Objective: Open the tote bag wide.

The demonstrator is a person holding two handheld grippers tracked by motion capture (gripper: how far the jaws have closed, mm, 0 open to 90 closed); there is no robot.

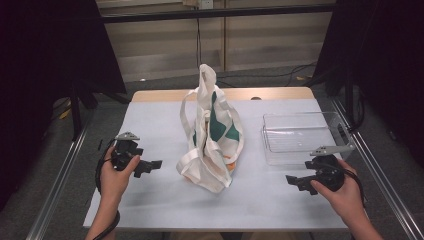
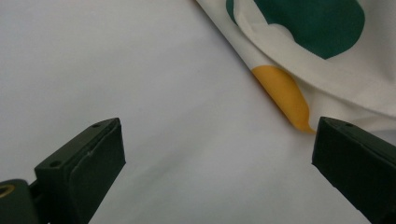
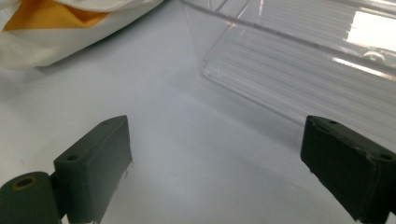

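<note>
While the tote bag slumps mid-table with handles up, left gripper and right gripper flank it, jaws wide and empty, likely staged for unpacking into the clear tray right of it.

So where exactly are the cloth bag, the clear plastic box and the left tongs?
cloth bag [image 1: 216, 145]: high view, on its white and green side.
clear plastic box [image 1: 299, 151]: high view, on its near wall.
left tongs [image 1: 156, 164]: high view, midway between the open black tips.
</note>
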